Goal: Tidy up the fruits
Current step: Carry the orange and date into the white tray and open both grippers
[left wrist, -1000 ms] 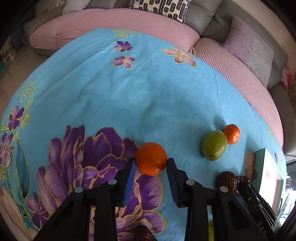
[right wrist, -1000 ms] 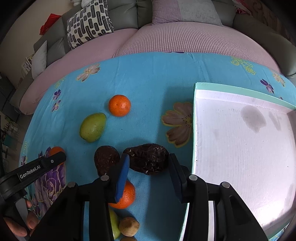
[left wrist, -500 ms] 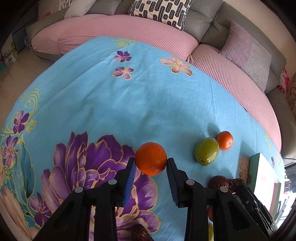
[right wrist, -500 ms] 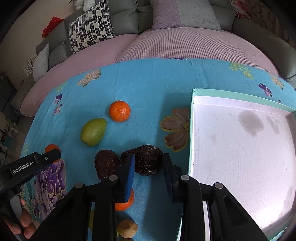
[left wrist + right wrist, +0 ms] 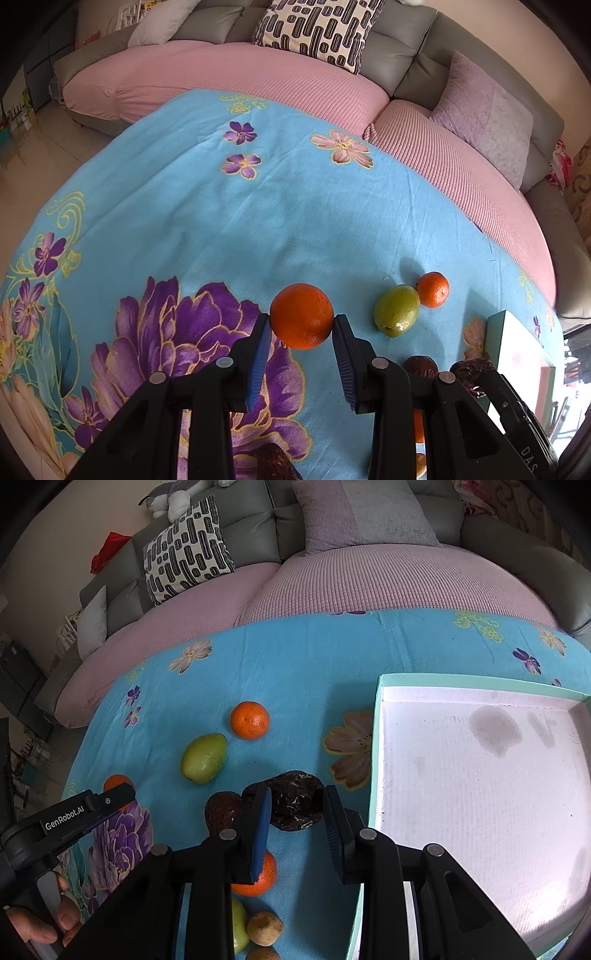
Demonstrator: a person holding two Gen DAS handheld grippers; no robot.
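My left gripper point(image 5: 301, 325) is shut on a large orange point(image 5: 301, 315) and holds it above the blue floral cloth; the orange also shows in the right wrist view point(image 5: 117, 783) behind the left gripper's finger. My right gripper point(image 5: 295, 801) is shut on a dark wrinkled fruit point(image 5: 295, 805) beside the left rim of the mint-edged white tray point(image 5: 375, 760). A green mango point(image 5: 204, 757) and a small orange point(image 5: 249, 720) lie further back; both show in the left wrist view, mango point(image 5: 396, 310), orange point(image 5: 433, 289).
A second dark fruit point(image 5: 222, 808) lies left of my right gripper. Another orange point(image 5: 258, 877), a green fruit point(image 5: 238, 928) and brown round fruits point(image 5: 264, 928) lie under it. A pink sofa point(image 5: 369, 579) with cushions curves round the back.
The left gripper has lifted the large orange off the cloth. The right gripper's fingers have closed in on the dark wrinkled fruit and raised it a little.
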